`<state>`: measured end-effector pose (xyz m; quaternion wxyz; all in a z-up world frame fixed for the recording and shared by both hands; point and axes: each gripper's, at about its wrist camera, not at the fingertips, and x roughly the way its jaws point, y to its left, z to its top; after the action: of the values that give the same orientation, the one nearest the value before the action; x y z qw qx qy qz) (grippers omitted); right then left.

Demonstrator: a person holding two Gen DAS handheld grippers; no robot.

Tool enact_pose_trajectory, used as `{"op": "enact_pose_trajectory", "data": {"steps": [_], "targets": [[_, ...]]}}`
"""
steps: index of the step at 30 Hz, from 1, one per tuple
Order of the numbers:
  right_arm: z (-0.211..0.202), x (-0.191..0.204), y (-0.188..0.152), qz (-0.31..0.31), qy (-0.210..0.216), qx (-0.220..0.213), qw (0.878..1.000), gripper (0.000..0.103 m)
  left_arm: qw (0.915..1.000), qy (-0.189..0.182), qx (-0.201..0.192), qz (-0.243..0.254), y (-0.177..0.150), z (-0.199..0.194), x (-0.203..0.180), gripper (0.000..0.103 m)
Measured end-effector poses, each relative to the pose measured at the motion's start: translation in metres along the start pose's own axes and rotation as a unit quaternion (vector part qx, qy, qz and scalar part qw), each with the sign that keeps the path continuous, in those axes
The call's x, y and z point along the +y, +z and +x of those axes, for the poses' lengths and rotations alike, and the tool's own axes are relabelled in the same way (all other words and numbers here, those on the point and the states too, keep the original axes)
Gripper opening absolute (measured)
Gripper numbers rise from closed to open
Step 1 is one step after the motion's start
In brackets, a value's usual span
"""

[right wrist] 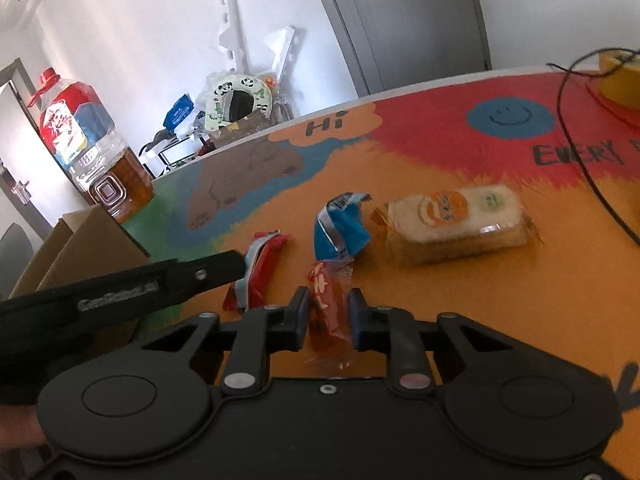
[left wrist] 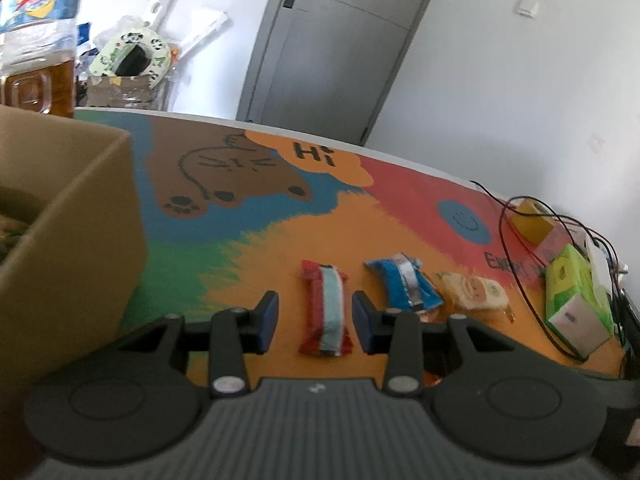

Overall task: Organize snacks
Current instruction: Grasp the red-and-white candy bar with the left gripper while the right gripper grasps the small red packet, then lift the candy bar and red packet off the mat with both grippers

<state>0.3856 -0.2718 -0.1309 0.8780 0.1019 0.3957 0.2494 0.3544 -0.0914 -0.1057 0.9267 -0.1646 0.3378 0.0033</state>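
My right tool [right wrist: 329, 312] pinches a clear orange-red candy wrapper [right wrist: 330, 308], long axis pointing away. My left tool [left wrist: 315, 316] gapes around the red-and-white striped snack bar [left wrist: 325, 310] lying lengthwise near-to-far on the colourful desk [left wrist: 280, 248].

Left gripper [left wrist: 314, 322]: black linkage arms, silver round pivot pins, blue pads on the fingertips [left wrist: 269, 312], two big round black discs with a raised ring at either side of the base, grey ribbed housing in the middle with a small screw at its top edge. Right gripper [right wrist: 328, 314]: same build (all-black body here, no grey ribbing visible), silver pins, one pin tinted pinkish, dark blue pads on its fingertips [right wrist: 301, 312], a small silver screw centred on the housing edge, same two ringed discs. From the right wrist view the left unit shows side-on as a long black bar with raised lettering, blurred, unreadable.
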Motion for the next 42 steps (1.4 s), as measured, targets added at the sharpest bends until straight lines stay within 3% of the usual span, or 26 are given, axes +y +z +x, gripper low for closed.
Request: {"op": "enact_pose_trajectory", "data": {"steps": [5, 8, 11, 16, 26, 30, 37, 42], "targets": [[-0.016, -0.007, -0.009, 0.012, -0.015, -0.006, 1.0, 0.021, 0.9997, 0.015, 0.008, 0.019, -0.006, 0.012, -0.007, 0.039], [-0.022, -0.011, -0.013, 0.021, -0.032, -0.012, 0.999, 0.021, 0.9975, 0.038, -0.001, 0.059, -0.011, 0.014, -0.014, 0.039], [-0.026, -0.014, -0.015, 0.024, -0.049, -0.018, 0.998, 0.021, 0.9967, 0.044, 0.0, 0.068, -0.013, 0.014, -0.016, 0.03], [-0.029, -0.012, -0.02, 0.022, -0.062, -0.019, 0.998, 0.025, 0.9973, 0.03, 0.005, 0.066, -0.016, 0.007, -0.011, 0.021], [-0.036, -0.005, -0.03, 0.015, -0.079, -0.026, 0.996, 0.021, 0.998, 0.012, 0.033, 0.054, -0.032, -0.022, -0.006, 0.022], [-0.041, -0.008, -0.034, 0.025, -0.085, -0.03, 0.996, 0.021, 0.9971, 0.02, 0.022, 0.071, -0.033, -0.022, -0.011, 0.028], [-0.043, -0.005, -0.034, 0.012, -0.109, -0.026, 0.994, 0.027, 0.9955, 0.028, 0.018, 0.089, -0.034, -0.012, -0.02, 0.028], [-0.043, -0.002, -0.038, 0.013, -0.111, -0.031, 0.993, 0.027, 0.9946, 0.025, 0.013, 0.1, -0.038, -0.015, -0.018, 0.018]]}}
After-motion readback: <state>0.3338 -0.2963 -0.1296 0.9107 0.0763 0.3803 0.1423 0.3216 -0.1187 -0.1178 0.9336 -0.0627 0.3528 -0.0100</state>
